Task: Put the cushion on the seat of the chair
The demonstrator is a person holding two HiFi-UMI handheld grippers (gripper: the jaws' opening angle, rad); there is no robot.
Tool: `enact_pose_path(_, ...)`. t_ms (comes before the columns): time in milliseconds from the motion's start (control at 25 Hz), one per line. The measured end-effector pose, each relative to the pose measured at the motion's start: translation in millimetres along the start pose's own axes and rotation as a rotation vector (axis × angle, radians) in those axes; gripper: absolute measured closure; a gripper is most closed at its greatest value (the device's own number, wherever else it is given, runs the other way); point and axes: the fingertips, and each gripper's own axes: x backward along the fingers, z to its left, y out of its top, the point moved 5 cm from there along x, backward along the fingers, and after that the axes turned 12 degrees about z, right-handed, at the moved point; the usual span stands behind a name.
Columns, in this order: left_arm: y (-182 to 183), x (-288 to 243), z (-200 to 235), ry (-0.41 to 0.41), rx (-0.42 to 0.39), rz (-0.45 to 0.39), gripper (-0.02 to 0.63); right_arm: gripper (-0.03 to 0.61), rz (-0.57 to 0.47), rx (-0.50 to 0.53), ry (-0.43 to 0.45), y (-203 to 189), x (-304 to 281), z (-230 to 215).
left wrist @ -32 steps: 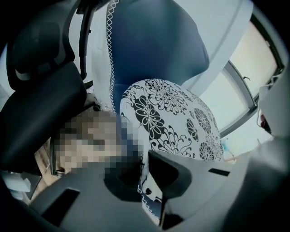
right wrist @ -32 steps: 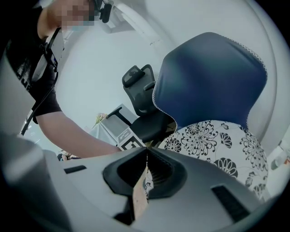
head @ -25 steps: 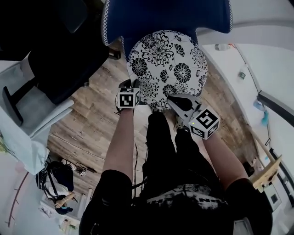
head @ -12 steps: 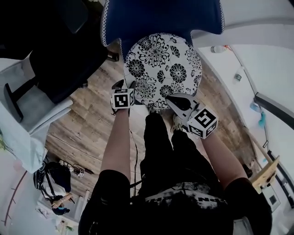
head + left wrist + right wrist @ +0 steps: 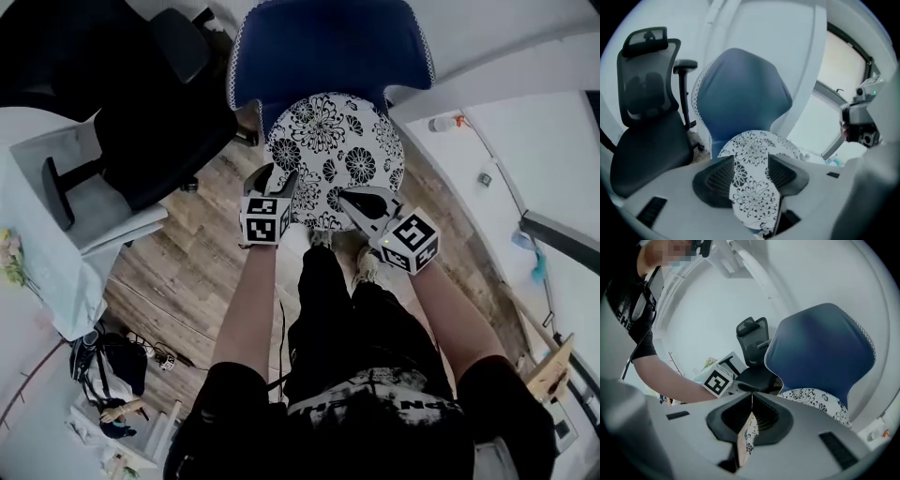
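Cushion (image 5: pixel 333 159) is round, white with a black flower print. It lies over the seat of the blue chair (image 5: pixel 328 47), far edge at the backrest, near rim toward me.

Left gripper (image 5: pixel 272 178): jaws are opening and stand spread wide. The near-left rim of the cushion is between them, but the pads don't look pressed on it. Right gripper (image 5: pixel 352 202): jaws pressed together, pinching a thin fold of the near-right rim, seen edge-on in its own view.

Handling, my read:
- Soft and light; the rim folds flat in the pinch, so it's flimsy, not stiff.
- Cloth cover gives decent grip and nothing here can break.
- It will sag or swing if I hold one side only.
- Best hold is the rim, two spots well apart on the near edge; the middle is too thick for these jaws.

Writing:
- No brand or label visible on the cushion or chair.
- Marker cubes (image 5: pixel 265 217) carry only black-and-white squares.
- Print on my shirt (image 5: pixel 375 403) is too blurred to read.

Black office chair (image 5: pixel 141 103) stands at left on the wood floor (image 5: pixel 178 272).
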Motion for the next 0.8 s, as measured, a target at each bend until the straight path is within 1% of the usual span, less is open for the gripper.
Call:
enact_pose_path(80,20.7,24.5,-18.7,-0.016,-0.004,-0.064,0.385,0.558,-0.010,0.016,-0.002,7.0,15.2,3.5)
enact_pose_path(280,65.7,81.8,-60.6,-0.043,-0.031,-0.193,0.493,0.558,-0.042,0.056,-0.027,26.5,59.8,10.0)
enact_pose_path(400,84.2,114.0,-91.4,-0.063,-0.075,-0.239,0.557,0.558,-0.070,0.070,-0.051,36.3,89.7,15.3)
enact_pose_path(440,90.4,123.7,-102.5,-0.068,-0.095,-0.253,0.569,0.558,-0.080,0.078,-0.061,39.6,99.7,16.3)
enact_pose_path(520,102.2,140.1,-125.3,-0.080,-0.123,-0.283,0.586,0.558,-0.098,0.100,-0.081,45.1,120.1,16.0)
enact_pose_path(680,104.7,169.2,-170.4,-0.127,-0.107,-0.300,0.597,0.559,-0.120,0.116,-0.108,43.4,163.7,25.3)
enact_pose_path(800,110.3,188.0,-189.7,-0.131,-0.127,-0.312,0.598,0.560,-0.152,0.136,-0.117,55.5,189.0,30.1)
